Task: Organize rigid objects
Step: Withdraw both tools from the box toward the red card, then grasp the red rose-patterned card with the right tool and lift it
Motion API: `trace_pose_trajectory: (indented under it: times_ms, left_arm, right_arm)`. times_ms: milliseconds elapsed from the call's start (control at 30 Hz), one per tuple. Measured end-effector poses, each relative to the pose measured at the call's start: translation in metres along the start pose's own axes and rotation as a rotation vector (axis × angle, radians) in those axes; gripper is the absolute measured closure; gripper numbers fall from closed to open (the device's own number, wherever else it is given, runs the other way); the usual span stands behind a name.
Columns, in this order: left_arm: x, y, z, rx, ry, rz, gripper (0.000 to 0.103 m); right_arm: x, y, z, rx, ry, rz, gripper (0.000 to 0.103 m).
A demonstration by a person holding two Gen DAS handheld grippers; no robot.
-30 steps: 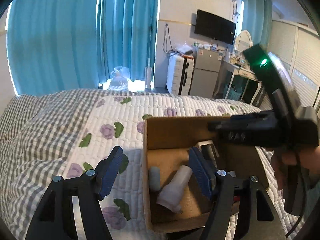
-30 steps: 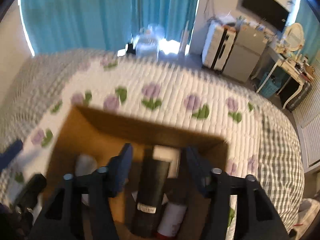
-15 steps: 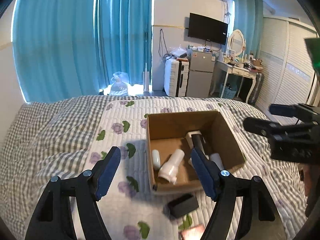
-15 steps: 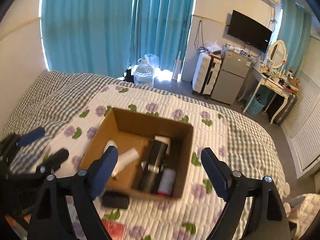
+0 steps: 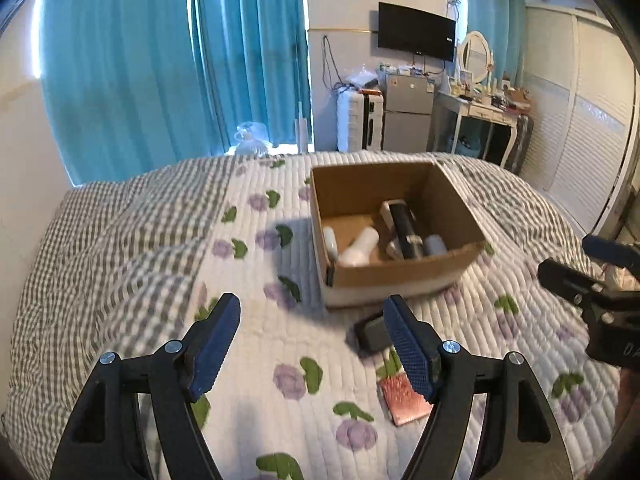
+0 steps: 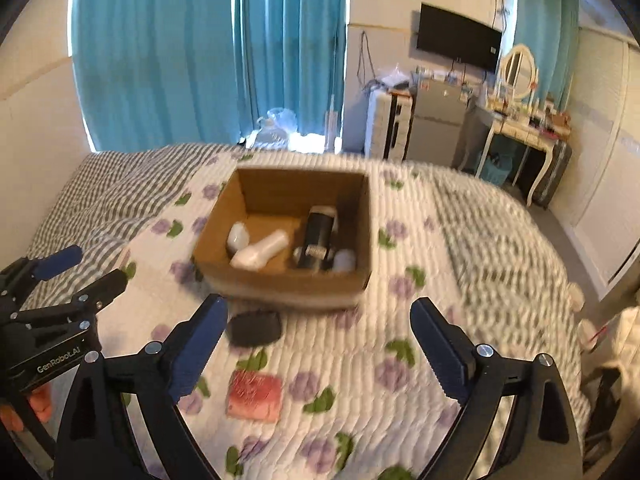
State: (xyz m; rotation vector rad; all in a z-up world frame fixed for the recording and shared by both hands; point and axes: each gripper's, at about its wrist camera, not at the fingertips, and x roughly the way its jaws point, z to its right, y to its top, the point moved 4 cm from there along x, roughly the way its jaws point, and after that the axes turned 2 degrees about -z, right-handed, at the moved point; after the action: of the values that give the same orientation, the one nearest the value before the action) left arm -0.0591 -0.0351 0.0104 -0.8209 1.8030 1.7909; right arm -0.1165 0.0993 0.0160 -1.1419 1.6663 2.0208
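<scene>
Quilted bed (image 5: 256, 344), cardboard box (image 5: 400, 276), dark case (image 6: 255, 327), perhaps wallet (image 6: 255, 397)

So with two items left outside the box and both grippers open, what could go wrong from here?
1. The black case lies close against the box front; a finger may nudge the box while closing on it.
2. The pink packet looks flat on the soft quilt; fingers may pinch fabric or slip off.
3. The left gripper and right gripper face the same spot and could collide.
</scene>
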Motion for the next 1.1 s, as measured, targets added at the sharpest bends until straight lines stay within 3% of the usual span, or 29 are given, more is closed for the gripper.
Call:
trace_pose_trajectory:
  times_ms: [167,333,433,800,933,1000,1100]
  left_arm:
    - [0.027,-0.035,0.004,-0.01,-0.004,-0.051,0.026]
    - [0.061,-0.059,-0.007,-0.063,0.026,-0.105,0.026]
    - [0.078,-0.064,-0.014,-0.08,0.068,-0.134,0.026]
    - [0.102,-0.073,-0.026,-0.131,0.082,-0.175,0.026]
    - [0.103,-0.073,-0.027,-0.129,0.094,-0.174,0.026]
    - [0.102,-0.073,-0.026,-0.126,0.097,-0.174,0.026]
    - [0.1,-0.073,-0.026,-0.124,0.096,-0.177,0.026]
  right_arm:
    - [0.031,-0.038,-0.006,0.036,0.034,-0.063,0.01]
    - [0.087,-0.081,-0.024,0.02,0.083,-0.17,0.01]
    - [0.117,-0.1,-0.038,-0.004,0.104,-0.243,0.01]
    - [0.181,-0.144,-0.072,-0.113,0.101,-0.428,0.015]
    - [0.185,-0.149,-0.07,-0.098,0.113,-0.436,0.016]
    - [0.18,-0.149,-0.07,-0.098,0.138,-0.421,0.031]
    - [0.172,-0.15,-0.067,-0.088,0.147,-0.399,0.031]
